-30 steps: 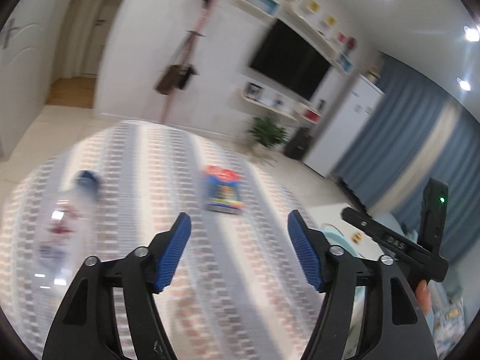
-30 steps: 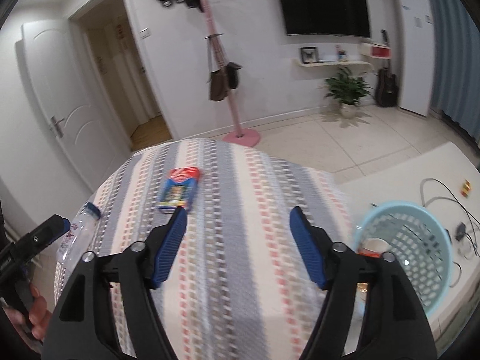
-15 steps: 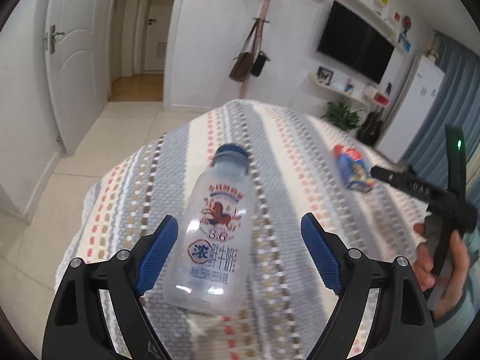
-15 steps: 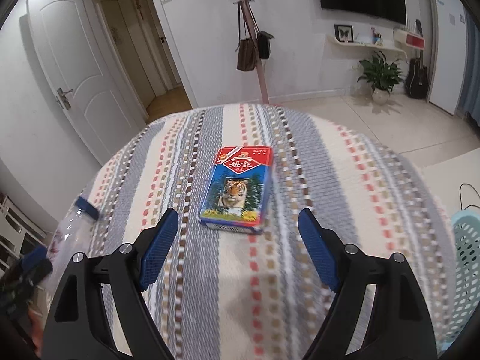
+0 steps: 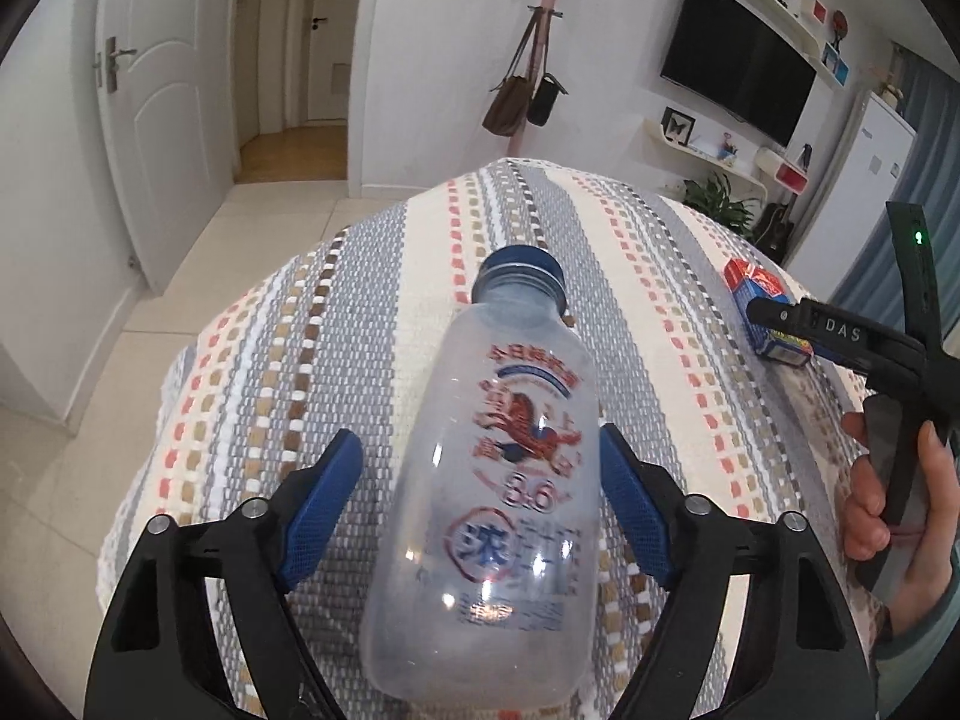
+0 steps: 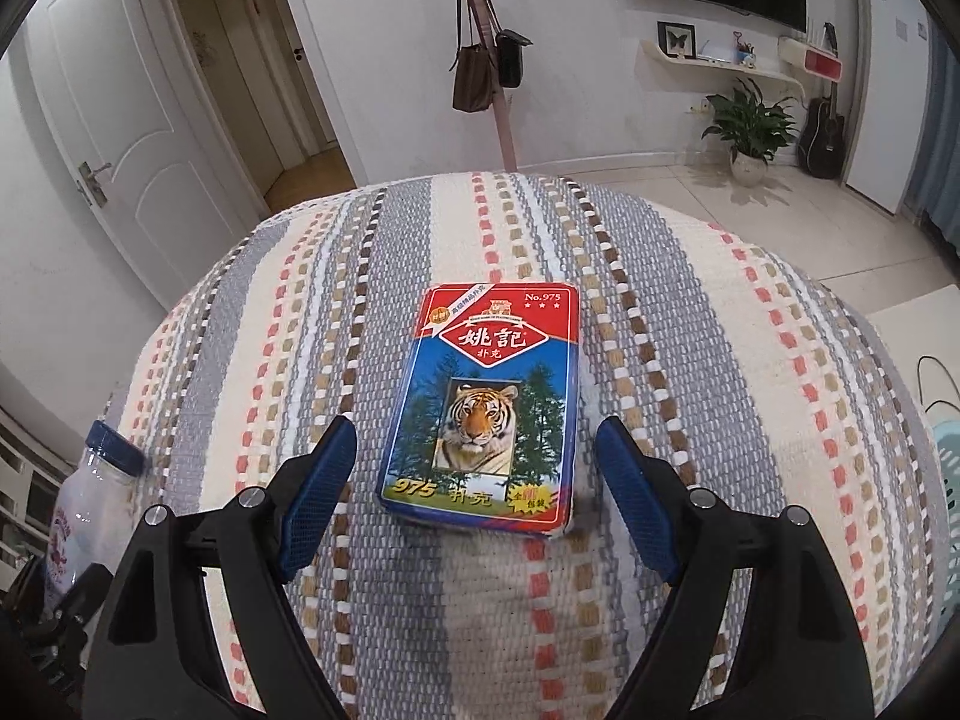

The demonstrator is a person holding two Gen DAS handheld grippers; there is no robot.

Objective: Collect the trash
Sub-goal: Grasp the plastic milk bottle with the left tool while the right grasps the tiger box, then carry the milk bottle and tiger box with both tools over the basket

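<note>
A clear plastic bottle [image 5: 486, 480] with a blue cap [image 5: 521, 273] lies on its side on the striped cloth [image 5: 372, 324] covering the table, its body between the fingers of the left gripper [image 5: 480, 507] and its cap pointing away from them. Those fingers have just been closing from a wider spread. A gap shows at the left finger; at the right one the view is too tight to be sure, but no squeeze is evident, so the bottle appears not yet gripped. The straddle looks chosen to take the bottle across its width. Further right, a playing-card box [image 6: 486, 408] with a tiger picture lies flat between and just beyond the fingers of the right gripper [image 6: 480, 504], which stand open and clear of both its long edges, apparently lined up for a sideways pinch. At the far right edge, a pale blue basket [image 6: 945, 450], likely the trash destination, is barely visible.
</note>
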